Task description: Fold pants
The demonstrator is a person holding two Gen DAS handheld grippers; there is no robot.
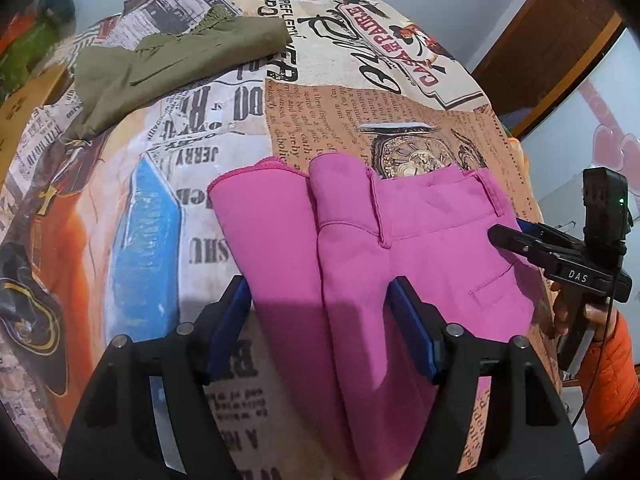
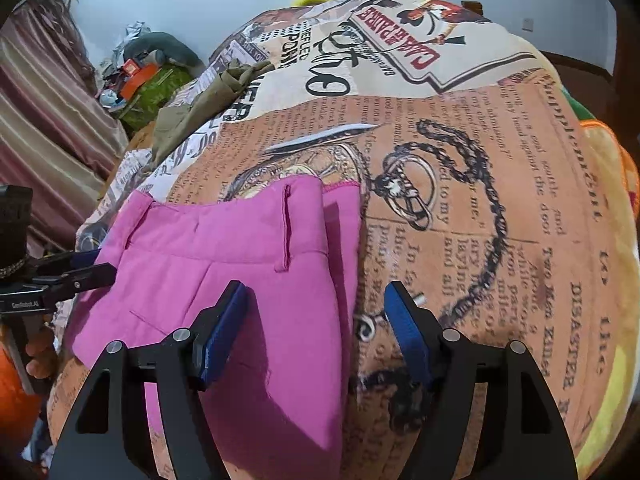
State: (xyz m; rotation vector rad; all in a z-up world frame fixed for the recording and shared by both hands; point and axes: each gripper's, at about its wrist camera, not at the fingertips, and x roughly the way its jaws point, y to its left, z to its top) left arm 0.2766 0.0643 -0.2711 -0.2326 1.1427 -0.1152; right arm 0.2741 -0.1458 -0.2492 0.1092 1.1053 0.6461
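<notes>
We see a desk under a newsprint cloth, pink pants folded at its near edge, green pants far back. Left tongs and right tongs gape wide — gripping nothing.

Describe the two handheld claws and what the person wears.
Both the left claw and the right claw are black, with blue pads and silver pivot pins. The right claw's body reads "DAS" and trails a thin black cable. The person wears an orange puffy sleeve.
</notes>
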